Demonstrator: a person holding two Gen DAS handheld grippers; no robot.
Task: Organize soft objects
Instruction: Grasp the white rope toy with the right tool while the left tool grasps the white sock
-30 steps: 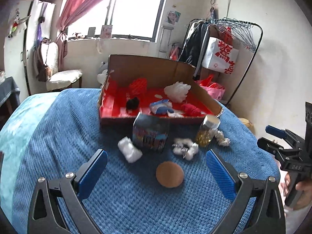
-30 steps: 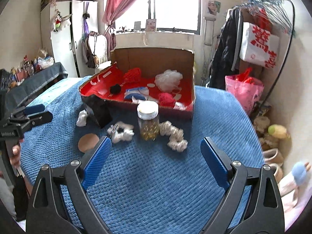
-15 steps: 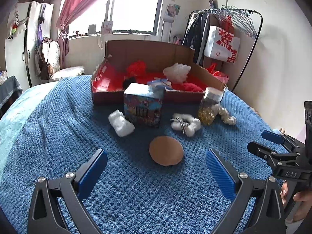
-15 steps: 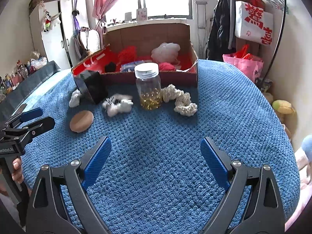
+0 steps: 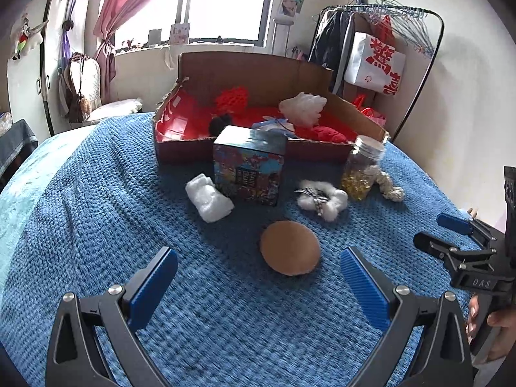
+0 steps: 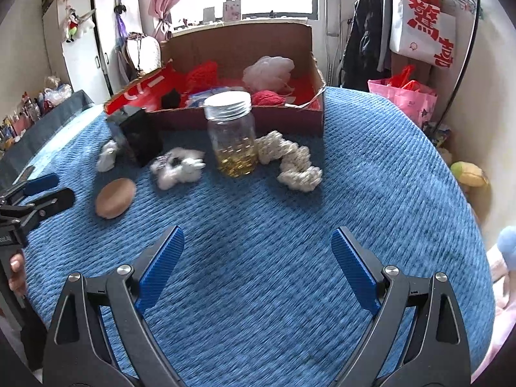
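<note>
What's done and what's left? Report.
Done: the cardboard box already holds soft items, including a white puff and red knit pieces. In hand: nothing; the left gripper and right gripper are open and empty. Left on the blanket: cream scrunchie, fluffy white bow, white wad.

A coarse knitted blue blanket (image 6: 371, 167) is seen beneath a clear glass jar (image 6: 233, 135) capped in ribbed metal, a matt cardboard box (image 5: 251, 74), a fluffy white scrunchie (image 5: 322, 198) and a glossy printed carton (image 5: 248, 167).
</note>
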